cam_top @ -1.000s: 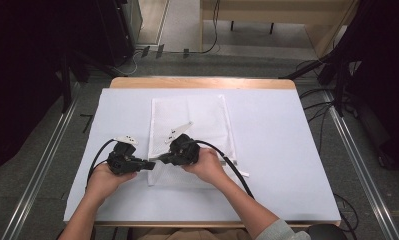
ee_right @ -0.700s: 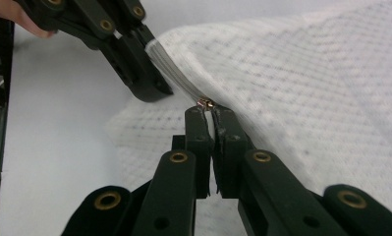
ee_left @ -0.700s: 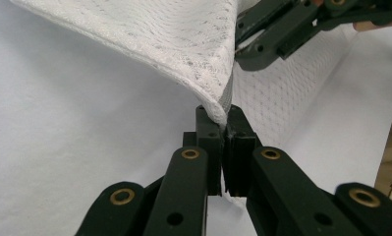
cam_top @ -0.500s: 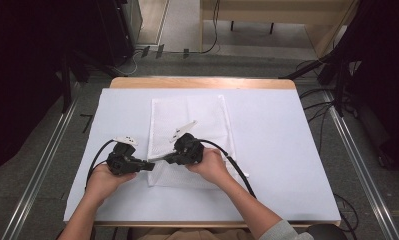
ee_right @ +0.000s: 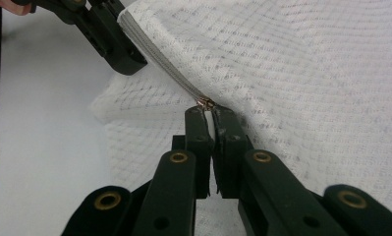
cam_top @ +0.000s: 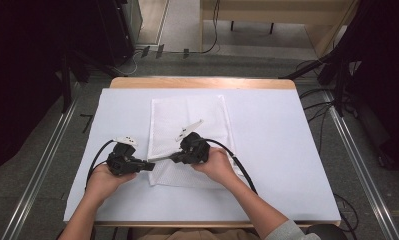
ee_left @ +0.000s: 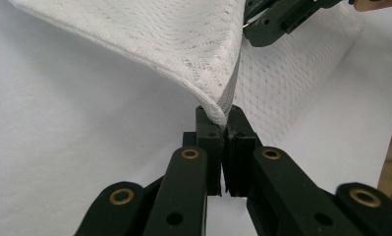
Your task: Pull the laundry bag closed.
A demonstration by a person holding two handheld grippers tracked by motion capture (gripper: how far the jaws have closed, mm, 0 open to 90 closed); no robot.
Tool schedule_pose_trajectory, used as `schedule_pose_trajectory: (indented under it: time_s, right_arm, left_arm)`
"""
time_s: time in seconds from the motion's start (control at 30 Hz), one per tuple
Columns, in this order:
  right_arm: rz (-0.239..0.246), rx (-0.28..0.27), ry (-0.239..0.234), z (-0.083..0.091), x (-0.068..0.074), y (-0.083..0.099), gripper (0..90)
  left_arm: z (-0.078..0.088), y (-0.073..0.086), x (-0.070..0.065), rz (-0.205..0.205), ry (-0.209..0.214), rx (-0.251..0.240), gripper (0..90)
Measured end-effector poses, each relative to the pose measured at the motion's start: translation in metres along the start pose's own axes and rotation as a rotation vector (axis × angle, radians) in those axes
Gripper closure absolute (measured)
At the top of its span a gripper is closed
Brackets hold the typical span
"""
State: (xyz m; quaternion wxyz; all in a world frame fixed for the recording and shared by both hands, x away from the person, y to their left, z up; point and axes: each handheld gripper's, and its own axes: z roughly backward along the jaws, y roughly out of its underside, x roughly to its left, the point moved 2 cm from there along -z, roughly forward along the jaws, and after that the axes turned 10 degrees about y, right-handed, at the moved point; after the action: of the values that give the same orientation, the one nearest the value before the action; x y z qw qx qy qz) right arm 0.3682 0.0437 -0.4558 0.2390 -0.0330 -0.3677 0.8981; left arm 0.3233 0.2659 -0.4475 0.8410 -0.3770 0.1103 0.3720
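Observation:
A white mesh bag [cam_top: 189, 117] lies flat on the white-covered table [cam_top: 287, 150], its near left corner lifted. My left gripper [cam_top: 151, 164] is shut on that corner [ee_left: 218, 105], at the end of the zipper. My right gripper [cam_top: 173, 158] points left toward it. In the right gripper view its jaws [ee_right: 208, 112] are pinched on the small metal zipper pull [ee_right: 205, 103]. The grey zipper [ee_right: 159, 66] runs taut from the pull up to the left gripper [ee_right: 117, 46]. The right gripper [ee_left: 277, 22] appears at the top of the left gripper view.
Black cables [cam_top: 239, 167] trail from both grippers across the table. The wooden table edge [cam_top: 202, 82] shows at the far side. Metal floor rails [cam_top: 42, 165] flank the table, and dark equipment stands at the back left and right.
My right gripper has edged a little to the right, away from the left one, drawing the zipper line tauter. The left gripper has stayed put.

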Motion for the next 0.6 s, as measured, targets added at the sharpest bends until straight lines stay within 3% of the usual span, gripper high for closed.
schedule_pose_trajectory:
  time_s: [0.6]
  right_arm:
    - [0.003,0.024,0.024,0.0073,-0.0041,0.0080,88.0]
  left_arm:
    - [0.0017,0.0018,0.0008,0.004,-0.003,0.001,88.2]
